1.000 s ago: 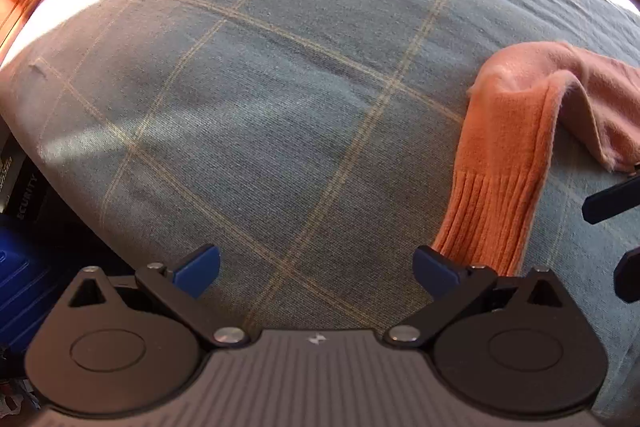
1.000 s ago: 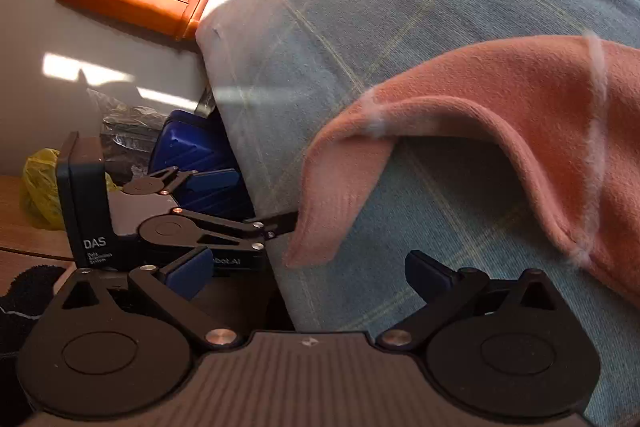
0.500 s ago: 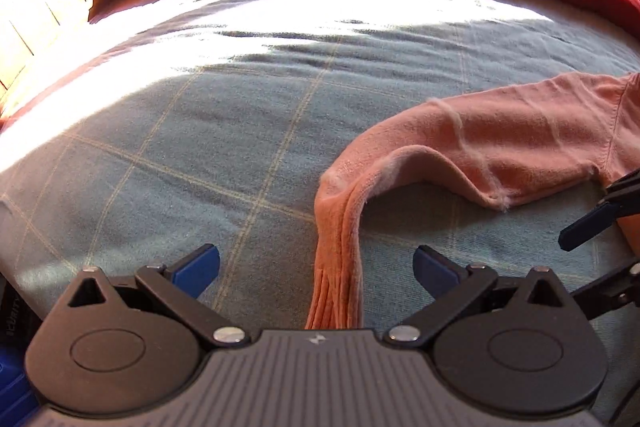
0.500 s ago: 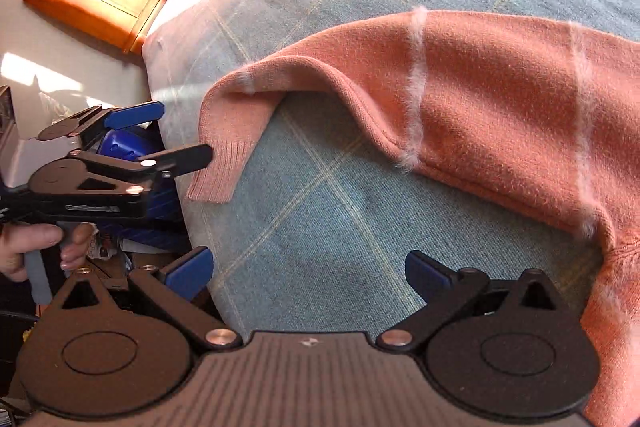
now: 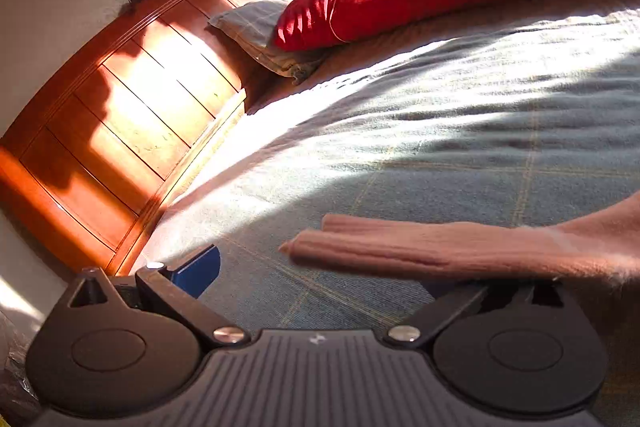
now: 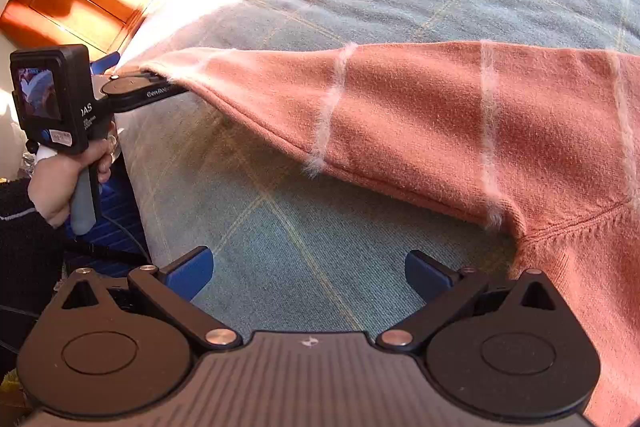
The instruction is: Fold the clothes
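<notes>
Sweater (image 6: 460,115): it lies on the bed (image 6: 320,227), body at right, one sleeve (image 5: 420,247) drawn out straight toward the bed's edge. The sleeve runs across the left gripper (image 5: 320,267), whose jaws stand spread with the cuff draped over the right-hand finger, apparently carrying it rather than pinching it. The right gripper (image 6: 308,273) hovers above bare bedcover beside the armpit seam, jaws spread, holding nothing, likely ready to pin a fold line.

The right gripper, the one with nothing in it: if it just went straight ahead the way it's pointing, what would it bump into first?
Probably the blue-grey bedspread, bare between the open right gripper fingers; the pink sweater's sleeve lies beyond. Depth is hard to judge.
</notes>
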Demonstrator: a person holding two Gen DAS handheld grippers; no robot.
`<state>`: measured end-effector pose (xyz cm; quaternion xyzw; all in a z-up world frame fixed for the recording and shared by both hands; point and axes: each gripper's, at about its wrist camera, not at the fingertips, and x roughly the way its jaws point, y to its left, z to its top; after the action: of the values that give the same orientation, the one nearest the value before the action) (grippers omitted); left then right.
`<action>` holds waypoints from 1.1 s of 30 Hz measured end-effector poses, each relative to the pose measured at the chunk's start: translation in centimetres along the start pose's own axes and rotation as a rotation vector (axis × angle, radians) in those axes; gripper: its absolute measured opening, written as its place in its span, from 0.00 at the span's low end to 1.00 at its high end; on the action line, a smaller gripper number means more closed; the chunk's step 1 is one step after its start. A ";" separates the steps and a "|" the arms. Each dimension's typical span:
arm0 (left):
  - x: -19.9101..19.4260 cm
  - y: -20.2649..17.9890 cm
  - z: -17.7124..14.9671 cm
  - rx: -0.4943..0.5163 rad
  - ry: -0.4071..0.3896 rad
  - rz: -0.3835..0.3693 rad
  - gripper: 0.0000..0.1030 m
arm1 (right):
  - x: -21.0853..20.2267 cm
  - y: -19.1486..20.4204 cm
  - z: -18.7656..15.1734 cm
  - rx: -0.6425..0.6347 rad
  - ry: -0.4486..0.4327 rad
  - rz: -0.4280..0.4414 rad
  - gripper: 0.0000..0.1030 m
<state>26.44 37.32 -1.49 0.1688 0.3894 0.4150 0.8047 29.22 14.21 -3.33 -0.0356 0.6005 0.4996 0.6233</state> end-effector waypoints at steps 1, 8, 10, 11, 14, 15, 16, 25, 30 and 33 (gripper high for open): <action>0.4 0.6 0.2 -0.013 0.008 0.015 1.00 | 0.0 -0.1 -0.1 0.003 -0.002 -0.004 1.00; 0.4 1.5 -1.0 -0.014 0.092 -0.093 1.00 | -0.5 -0.4 -0.6 0.008 -0.018 -0.033 1.00; -0.7 1.2 -0.4 -0.031 0.091 -0.168 1.00 | -1.0 -0.2 -0.7 0.006 -0.031 -0.047 1.00; -1.2 1.0 -0.2 -0.040 0.090 -0.206 1.00 | -1.3 -0.2 -0.8 0.007 -0.041 -0.052 1.00; -3.1 -0.5 1.7 -0.044 0.042 -0.354 1.00 | -2.3 -0.3 -0.9 0.019 -0.071 -0.068 1.00; -3.6 -1.5 2.6 -0.033 0.026 -0.418 1.00 | -2.7 -0.5 -1.0 0.031 -0.083 -0.074 1.00; -3.9 -2.7 3.5 -0.022 0.013 -0.489 1.00 | -3.0 -0.7 -1.0 0.042 -0.095 -0.080 1.00; -1.2 -13.6 8.9 0.032 0.107 -0.990 1.00 | -5.2 -2.1 -2.4 0.102 -0.151 -0.139 1.00; 3.7 -14.1 7.9 -0.034 0.381 -0.973 0.99 | -5.4 -2.6 -3.6 0.106 -0.147 -0.174 1.00; 3.8 -11.3 6.7 -0.036 0.402 -0.920 0.99 | -5.6 -2.8 -4.1 0.111 -0.148 -0.172 1.00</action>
<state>38.98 33.91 -5.75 -0.1177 0.5634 0.0483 0.8163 29.38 6.93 -1.61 -0.0154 0.5745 0.4116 0.7073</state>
